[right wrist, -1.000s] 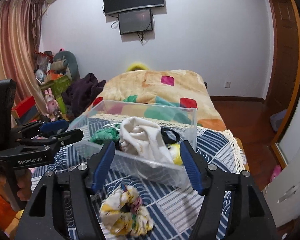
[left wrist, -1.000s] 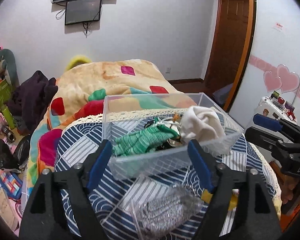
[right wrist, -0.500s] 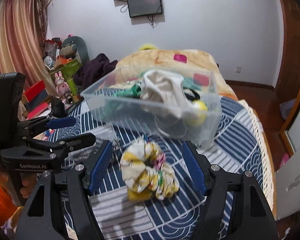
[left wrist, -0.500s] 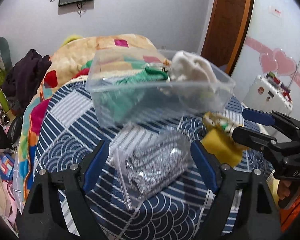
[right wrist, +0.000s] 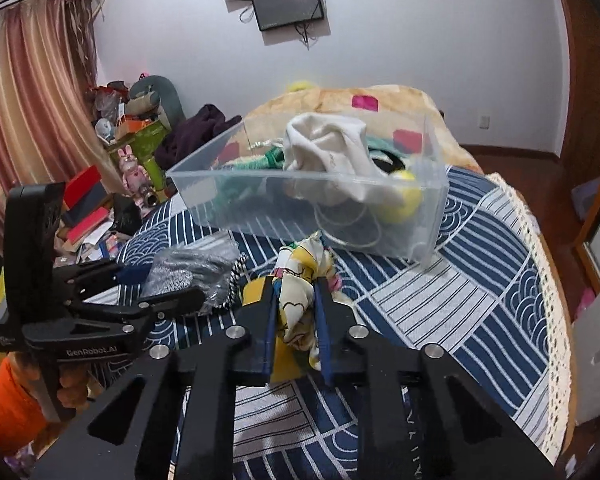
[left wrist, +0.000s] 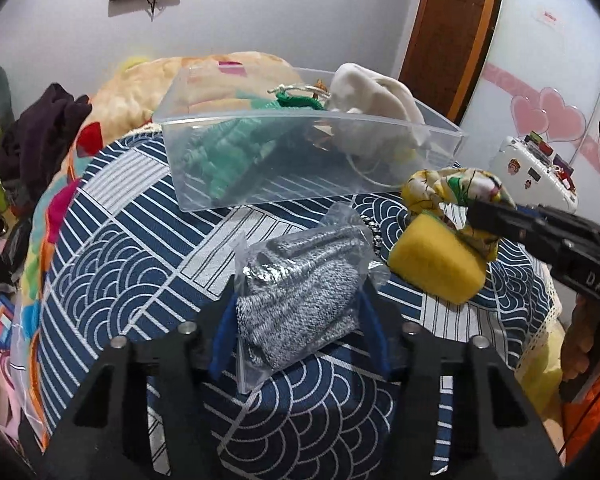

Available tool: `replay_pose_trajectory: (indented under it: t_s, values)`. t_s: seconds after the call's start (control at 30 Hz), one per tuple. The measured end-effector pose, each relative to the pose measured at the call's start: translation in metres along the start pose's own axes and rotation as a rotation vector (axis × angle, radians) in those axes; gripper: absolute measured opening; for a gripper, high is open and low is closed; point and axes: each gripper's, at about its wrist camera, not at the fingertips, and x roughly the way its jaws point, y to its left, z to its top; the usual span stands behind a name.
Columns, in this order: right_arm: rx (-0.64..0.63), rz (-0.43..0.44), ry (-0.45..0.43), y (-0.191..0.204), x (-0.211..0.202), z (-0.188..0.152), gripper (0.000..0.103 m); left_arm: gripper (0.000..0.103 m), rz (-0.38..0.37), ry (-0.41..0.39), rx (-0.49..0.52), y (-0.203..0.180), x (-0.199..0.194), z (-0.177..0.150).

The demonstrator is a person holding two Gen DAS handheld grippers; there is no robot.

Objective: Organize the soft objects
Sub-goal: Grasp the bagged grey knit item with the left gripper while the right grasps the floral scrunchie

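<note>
Your left gripper (left wrist: 298, 320) is clamped on the bagged grey knit (left wrist: 300, 288), fingers pressed into its sides. Your right gripper (right wrist: 296, 312) is pinched shut on the floral scrunchie (right wrist: 300, 280), with the yellow sponge (left wrist: 436, 264) touching it at its 9 o'clock. At 12 o'clock from both sits the clear bin (left wrist: 300, 160) on the blue patterned cloth (left wrist: 120, 248), holding a white cloth (right wrist: 332, 148) and green yarn (left wrist: 220, 156).
</note>
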Motion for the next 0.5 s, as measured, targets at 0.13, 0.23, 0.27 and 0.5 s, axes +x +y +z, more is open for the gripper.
replay_pose_trajectory:
  t_s: [0.13,0.23,0.27,0.5]
  values:
    - [-0.013,-0.023,-0.026,0.000,-0.006,0.001,0.012,0.042,0.006,-0.023,-0.005,0.002,-0.010,0.001]
    - [-0.017,-0.038,-0.048,-0.001,-0.012,0.004,0.012,0.039,-0.006,-0.040,-0.031,0.008,-0.018,0.006]
    - [-0.018,-0.045,-0.055,-0.002,-0.015,0.005,0.012,0.039,-0.006,-0.052,-0.040,0.010,-0.022,0.009]
    - [-0.026,-0.067,-0.121,-0.001,-0.033,0.018,0.012,0.039,0.011,-0.132,-0.052,0.017,-0.042,0.026]
